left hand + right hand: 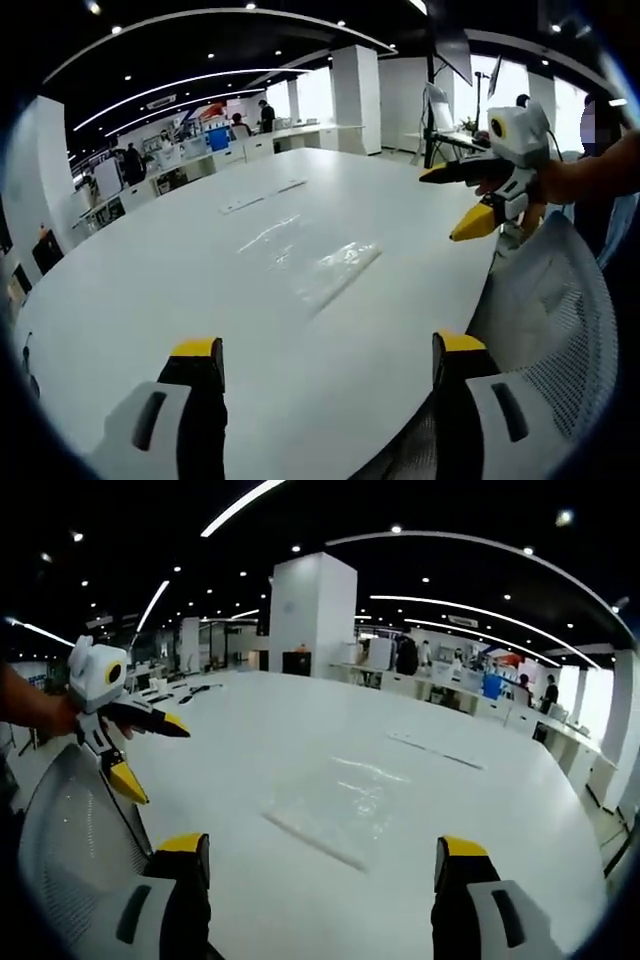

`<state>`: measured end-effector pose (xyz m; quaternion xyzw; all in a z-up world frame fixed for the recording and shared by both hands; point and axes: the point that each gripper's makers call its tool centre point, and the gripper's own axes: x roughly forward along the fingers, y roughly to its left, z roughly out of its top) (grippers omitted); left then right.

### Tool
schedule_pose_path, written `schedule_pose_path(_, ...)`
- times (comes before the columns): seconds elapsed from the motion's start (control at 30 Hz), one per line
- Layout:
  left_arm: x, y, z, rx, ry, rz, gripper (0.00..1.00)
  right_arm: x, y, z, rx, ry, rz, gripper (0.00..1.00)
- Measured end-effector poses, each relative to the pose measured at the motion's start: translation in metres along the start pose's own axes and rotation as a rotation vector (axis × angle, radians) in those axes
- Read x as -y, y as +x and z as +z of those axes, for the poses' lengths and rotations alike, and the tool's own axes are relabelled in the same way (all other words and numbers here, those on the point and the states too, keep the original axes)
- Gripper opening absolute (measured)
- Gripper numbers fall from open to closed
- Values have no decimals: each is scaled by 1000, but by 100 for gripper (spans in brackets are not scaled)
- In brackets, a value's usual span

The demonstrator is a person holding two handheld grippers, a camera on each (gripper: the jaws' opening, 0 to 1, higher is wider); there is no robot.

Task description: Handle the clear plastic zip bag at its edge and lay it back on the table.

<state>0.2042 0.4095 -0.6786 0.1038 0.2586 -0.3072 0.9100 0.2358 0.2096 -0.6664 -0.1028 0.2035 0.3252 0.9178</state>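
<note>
Clear plastic, the zip bag lies flat on the white table, ahead of the left gripper and well apart from its fingers, a little toward the right finger's side. That gripper's yellow-tipped fingers stand wide apart with nothing between them, hanging over the near edge of the table. In the right gripper view the bag rests ahead of the right gripper, roughly between the lines of its two fingers but beyond their tips, its long zip edge nearest the fingers. The right gripper's fingers are likewise spread wide and empty. Each gripper shows in the other's view, held up in a hand: the right one to the right of the left fingers, above a mesh chair back, its fingers parted; the left one to the left of the right fingers, also parted, above the same chair. Neither touches the bag. Two small flat items lie farther out on the table beyond the bag.
</note>
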Motion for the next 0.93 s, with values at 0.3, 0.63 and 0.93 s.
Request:
schedule_pose_path(0.3,2,-2,-6,7,10,10,87,-1,-8,-12,4,36,-20,99)
schedule_pose_path(0.63,14,-1,-10,-4,40,9,87,-5,-15,-23,-11,40,-25,100)
schedule_pose_path(0.93,3,0,-12,3,4,23,87,-7,-15,-22,-3,38,-22,100)
